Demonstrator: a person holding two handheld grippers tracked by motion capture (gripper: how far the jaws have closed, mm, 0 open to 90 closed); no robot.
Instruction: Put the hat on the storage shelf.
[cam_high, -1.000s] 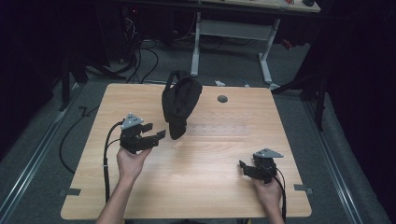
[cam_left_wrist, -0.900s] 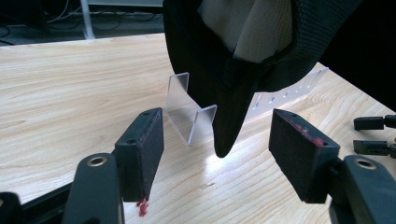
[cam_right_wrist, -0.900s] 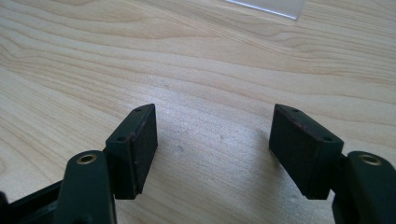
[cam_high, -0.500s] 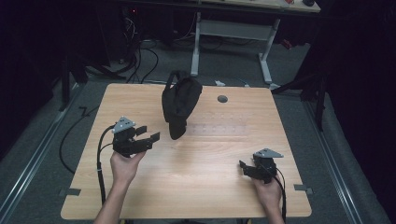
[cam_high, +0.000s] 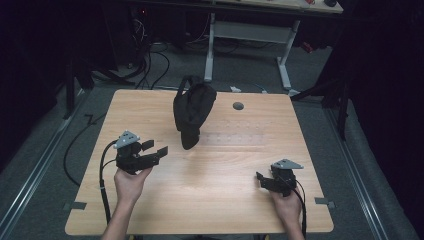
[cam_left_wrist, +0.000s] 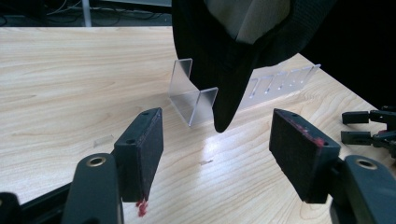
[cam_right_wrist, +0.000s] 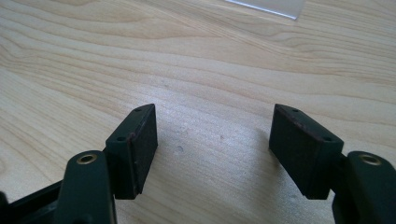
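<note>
At the left of the high view the left gripper (cam_high: 152, 152) hovers over the wooden table (cam_high: 225, 200) with its jaws spread wide and nothing between them, aimed toward the black cap (cam_high: 191, 111) in the upper middle of the frame. The cap hangs on a clear acrylic stand (cam_left_wrist: 194, 100), and in the left gripper view its pointed lower tip dangles just above the tabletop, centred between the two pads and well ahead of them. The likeliest slip, as I judge it, is a grab at that narrow tip alone: the soft fabric could slide out of the pads, or a sideways pull could drag the light stand across the table or tip it. Coming in too low could also knock a pad against the stand's front edge, which is hard to see because it is transparent. A small grey round insert (cam_high: 238, 106) sits in the tabletop just right of the cap, out of the way. At the lower right the right gripper (cam_high: 261, 179) rests low over bare wood, jaws likewise apart and empty, well clear of the cap, so it blocks nothing.
</note>
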